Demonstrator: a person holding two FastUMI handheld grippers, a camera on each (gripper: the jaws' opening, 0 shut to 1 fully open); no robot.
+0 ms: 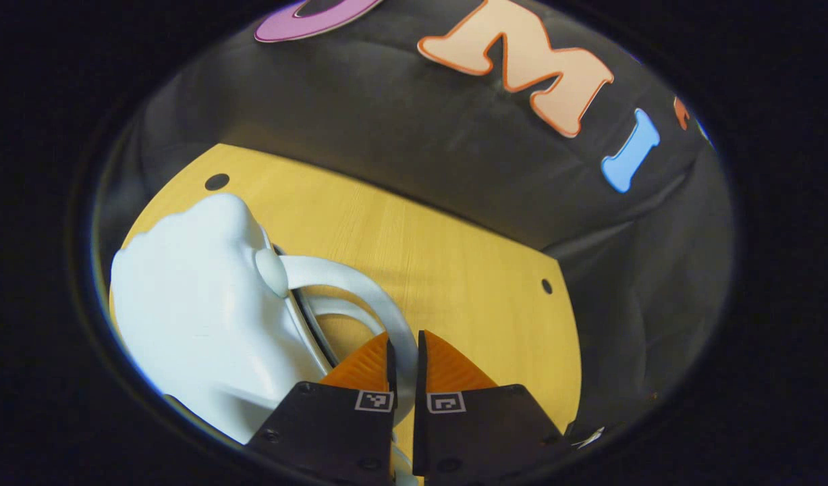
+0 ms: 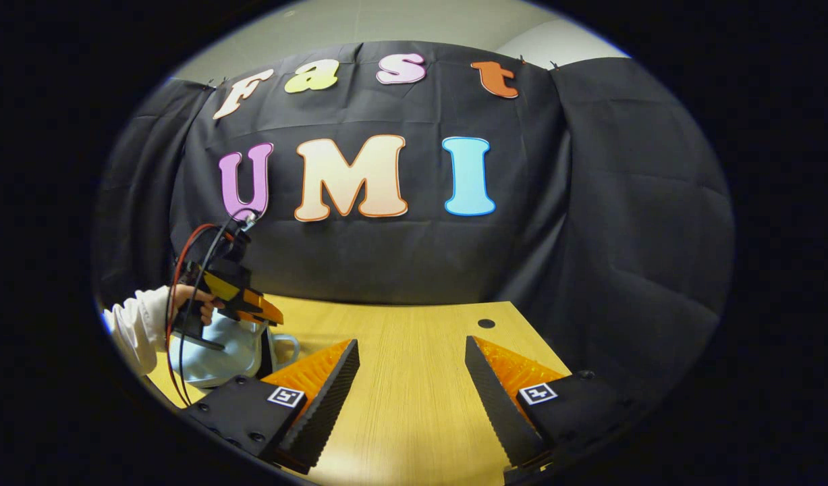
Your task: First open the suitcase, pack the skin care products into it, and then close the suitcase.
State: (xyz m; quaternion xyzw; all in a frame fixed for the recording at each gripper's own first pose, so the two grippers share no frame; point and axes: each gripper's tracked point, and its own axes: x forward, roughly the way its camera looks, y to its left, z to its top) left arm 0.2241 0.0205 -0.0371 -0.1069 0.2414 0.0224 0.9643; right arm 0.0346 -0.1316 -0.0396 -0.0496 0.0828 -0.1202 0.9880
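A pale blue hard-shell suitcase (image 1: 198, 304) lies on the wooden table (image 1: 420, 250), its curved white handle (image 1: 360, 280) arching toward me. My left gripper (image 1: 405, 351) is shut on that handle, which runs through the narrow gap between its fingers. In the right gripper view the suitcase (image 2: 225, 351) sits at the far left of the table, with the left gripper (image 2: 268, 314) over its handle end, held by a hand (image 2: 184, 297) in a white sleeve (image 2: 133, 324). My right gripper (image 2: 411, 358) hovers open over bare tabletop, nothing between its fingers.
The black cloth wall (image 2: 400, 256) closes off the back and right of the table (image 2: 414, 378). Small round holes mark the tabletop near its corners (image 1: 216, 181) (image 2: 486, 323). Red and black cables (image 2: 184, 270) loop off the left gripper.
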